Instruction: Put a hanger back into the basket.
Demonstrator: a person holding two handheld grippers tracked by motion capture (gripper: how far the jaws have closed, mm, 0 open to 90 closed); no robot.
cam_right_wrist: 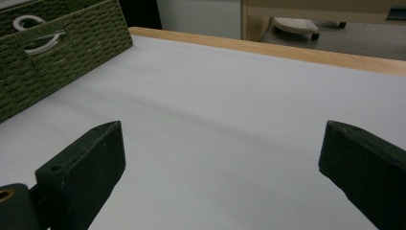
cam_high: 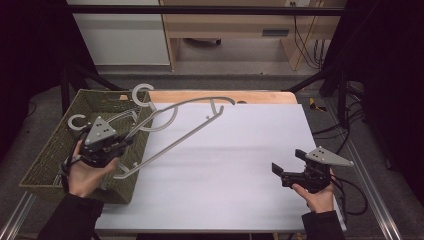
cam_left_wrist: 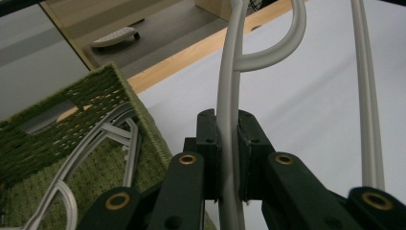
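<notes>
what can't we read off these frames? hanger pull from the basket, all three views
- High view: how many hangers remain in the basket; the left gripper and hand cover part of it, and the rods overlap.
- Left gripper view: the held hanger runs off the top edge, so its hook is cut off.
- Right gripper view: the open right gripper shows jaw tips alone; the basket's contents sit behind its wall.

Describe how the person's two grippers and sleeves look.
Both the left gripper and the right gripper are black, each with two blocky flat-faced jaws on hinged links with brass-coloured pivots. Each carries a grey three-cornered plate on top, dotted with small holes. A black cable trails from the right one. Each hand sits in a dark sleeve.
</notes>
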